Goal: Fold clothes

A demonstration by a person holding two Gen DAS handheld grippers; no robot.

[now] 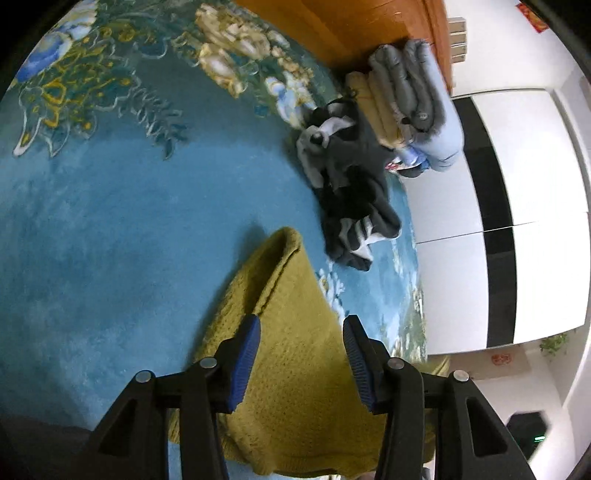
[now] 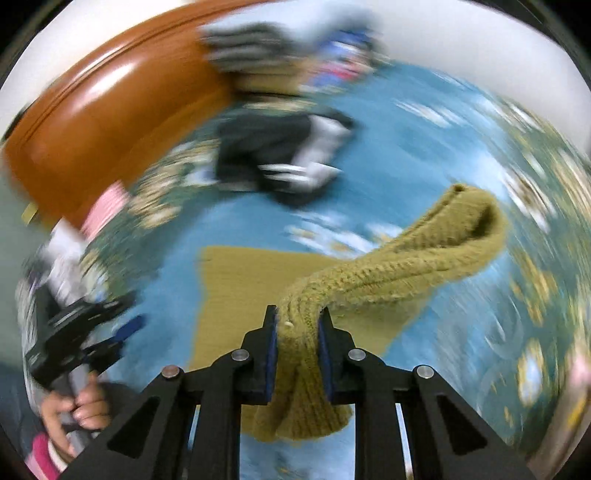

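Currently, left wrist view: blue floral-patterned carpet (image 1: 110,221) fills the left side. Left gripper (image 1: 301,328) is released, blue-padded jaws spread wide and hovering over the mustard-yellow knitted sweater (image 1: 295,369), which lies on the carpet below; no contact visible. Further right, a crumpled dark grey and white garment (image 1: 351,184) sits on the carpet, and just behind it a stack of folded clothes in beige, grey and light blue (image 1: 413,107) rests against the orange-brown wooden furniture (image 1: 332,26). White and black floor (image 1: 495,221) at far right.

Right wrist view, heavy motion blur: the person's left hand (image 2: 79,406) holds the other gripper's handle at lower left. Right gripper (image 2: 297,323) is clenched on a bunched sleeve of the sweater, which arcs up and to the right, lifted off the carpet; the sweater's body lies flat behind.
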